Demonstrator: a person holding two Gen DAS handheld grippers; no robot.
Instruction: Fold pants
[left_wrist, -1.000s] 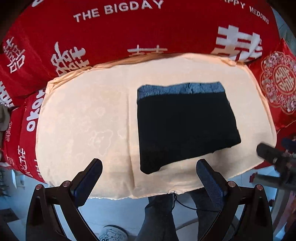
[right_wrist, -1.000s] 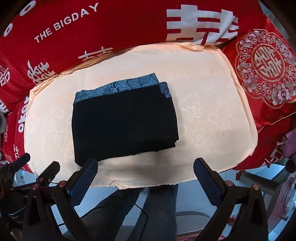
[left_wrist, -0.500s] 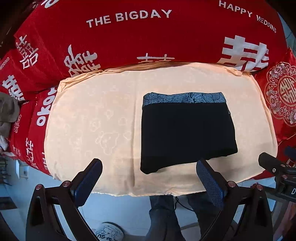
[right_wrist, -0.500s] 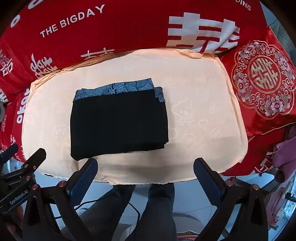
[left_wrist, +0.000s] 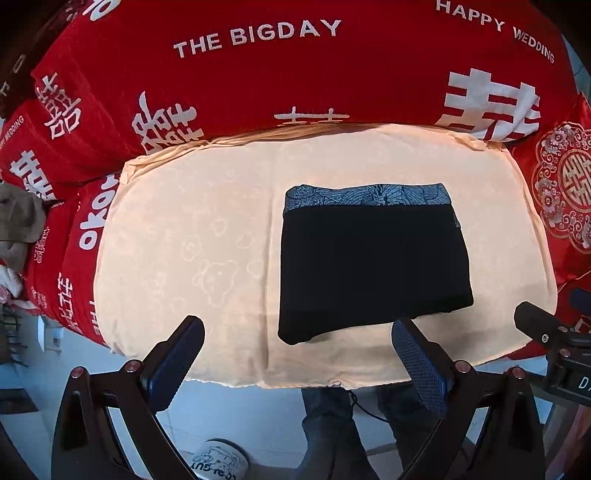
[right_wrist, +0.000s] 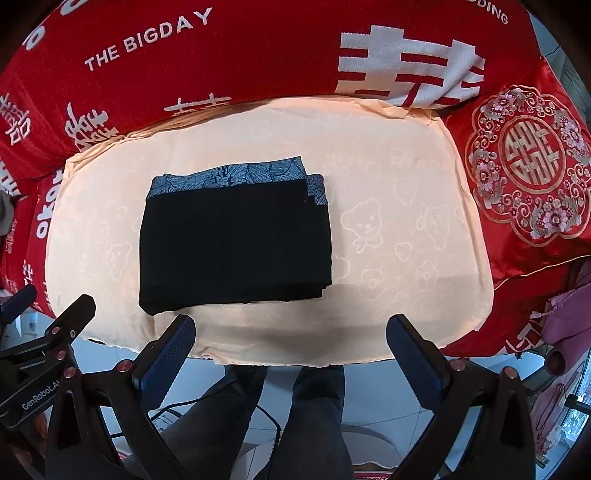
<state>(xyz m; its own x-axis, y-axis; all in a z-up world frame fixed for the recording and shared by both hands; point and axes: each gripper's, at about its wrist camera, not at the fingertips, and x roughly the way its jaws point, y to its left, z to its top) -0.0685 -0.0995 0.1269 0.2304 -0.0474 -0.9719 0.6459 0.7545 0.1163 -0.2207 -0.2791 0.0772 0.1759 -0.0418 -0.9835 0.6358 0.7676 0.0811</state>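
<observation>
Black pants (left_wrist: 373, 266) lie folded into a flat rectangle on a peach cushion (left_wrist: 192, 236), their blue patterned waistband along the far edge. In the right wrist view the same folded pants (right_wrist: 232, 243) sit left of centre on the cushion (right_wrist: 406, 221). My left gripper (left_wrist: 297, 339) is open and empty, held above the cushion's near edge, short of the pants. My right gripper (right_wrist: 290, 336) is also open and empty, over the near edge to the right of the pants. Each gripper shows at the side of the other's view.
A red bedspread (left_wrist: 258, 81) with white lettering surrounds the cushion. A red embroidered pillow (right_wrist: 528, 173) lies to the right. A person's legs (right_wrist: 306, 417) stand on the tiled floor below. A pink bag (right_wrist: 569, 317) sits at the far right.
Both grippers have pulled back and up from the cushion, so the folded pants look smaller and farther away. The pants have not moved.
</observation>
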